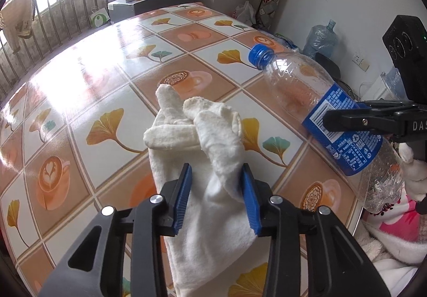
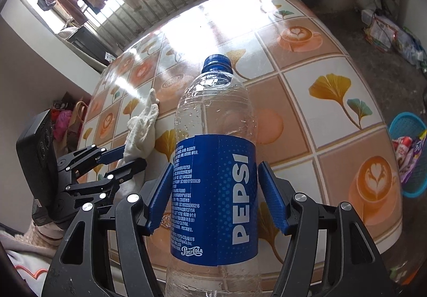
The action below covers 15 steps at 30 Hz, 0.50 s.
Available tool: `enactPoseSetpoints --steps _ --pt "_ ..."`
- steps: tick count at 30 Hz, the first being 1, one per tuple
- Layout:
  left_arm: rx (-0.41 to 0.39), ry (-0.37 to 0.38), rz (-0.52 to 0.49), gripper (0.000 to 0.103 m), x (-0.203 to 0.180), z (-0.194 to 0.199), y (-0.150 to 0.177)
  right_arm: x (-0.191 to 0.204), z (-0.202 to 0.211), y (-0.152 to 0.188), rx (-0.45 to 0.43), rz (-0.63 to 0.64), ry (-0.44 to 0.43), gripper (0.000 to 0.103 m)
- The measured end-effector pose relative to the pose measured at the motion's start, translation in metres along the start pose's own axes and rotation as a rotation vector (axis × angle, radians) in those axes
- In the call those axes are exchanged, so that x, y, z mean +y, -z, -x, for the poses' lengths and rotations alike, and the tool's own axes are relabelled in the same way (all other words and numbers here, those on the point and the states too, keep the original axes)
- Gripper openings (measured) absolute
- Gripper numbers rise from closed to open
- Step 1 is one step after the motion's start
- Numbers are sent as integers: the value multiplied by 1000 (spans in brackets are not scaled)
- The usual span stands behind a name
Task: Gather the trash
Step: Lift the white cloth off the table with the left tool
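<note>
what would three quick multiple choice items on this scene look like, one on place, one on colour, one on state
1. Where is the blue basket?
A. on the table
B. on the floor beside the table
C. in the left gripper

2. What colour is the Pepsi bottle's cap?
A. red
B. white
C. blue

3. What does the left gripper hold?
A. a white glove
B. nothing
C. a bottle

Answers:
1 B: it sits below the table edge in the right wrist view.
2 C: the cap matches the blue label.
3 A: the white glove sits between its blue pads, while the right gripper has the Pepsi bottle.
</note>
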<state>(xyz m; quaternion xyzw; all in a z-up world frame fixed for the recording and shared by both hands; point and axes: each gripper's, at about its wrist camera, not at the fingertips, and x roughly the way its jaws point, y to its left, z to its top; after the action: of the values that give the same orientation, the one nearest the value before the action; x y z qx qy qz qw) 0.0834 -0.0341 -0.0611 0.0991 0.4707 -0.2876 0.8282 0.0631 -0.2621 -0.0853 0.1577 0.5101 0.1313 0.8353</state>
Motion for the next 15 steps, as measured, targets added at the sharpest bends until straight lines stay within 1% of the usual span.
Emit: enactPoseSetpoints --steps 2,8,15 --pt "-1 -2 5 31 2 1 0 -1 2 1 5 -11 -19 61" --pt "-5 -13 10 25 4 0 -1 -8 8 4 3 -42 -60 64" --pt "-6 -15 15 23 4 -1 -3 -1 -2 9 43 -30 -76 64"
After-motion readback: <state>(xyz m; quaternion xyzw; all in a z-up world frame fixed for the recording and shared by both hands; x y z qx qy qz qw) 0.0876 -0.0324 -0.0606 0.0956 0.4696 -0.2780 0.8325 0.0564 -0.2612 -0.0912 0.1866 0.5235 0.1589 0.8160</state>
